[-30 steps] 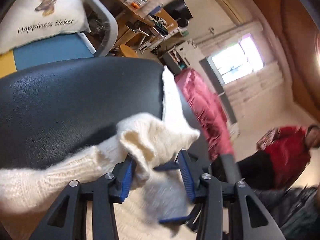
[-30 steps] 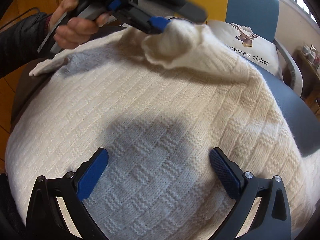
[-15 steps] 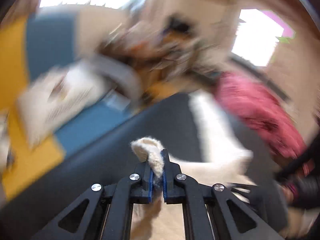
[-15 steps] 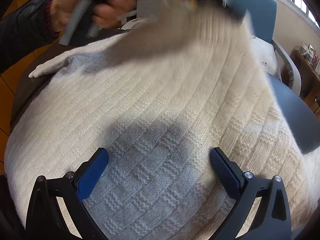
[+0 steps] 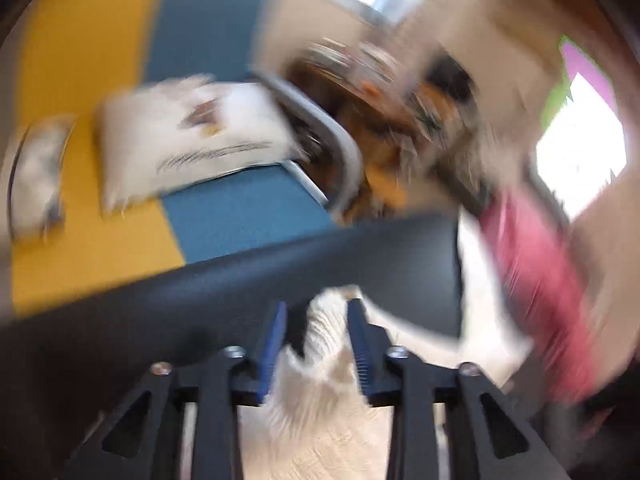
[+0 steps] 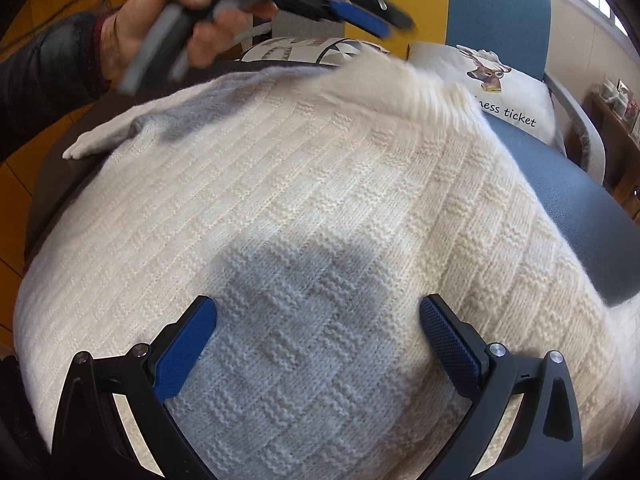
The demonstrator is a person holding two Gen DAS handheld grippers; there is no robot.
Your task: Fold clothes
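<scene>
Sweater (image 6: 320,208), cream basket-weave knit, spread flat, far edge fuzzy, blurred

— What carries the clothes here?
— A dark padded surface (image 6: 592,216), like leather. On it a cream knitted sweater (image 6: 320,208) lies spread and covers most of it.
— Does the sweater hang over?
— One sleeve end (image 6: 86,146) lies at the far left edge.
</scene>
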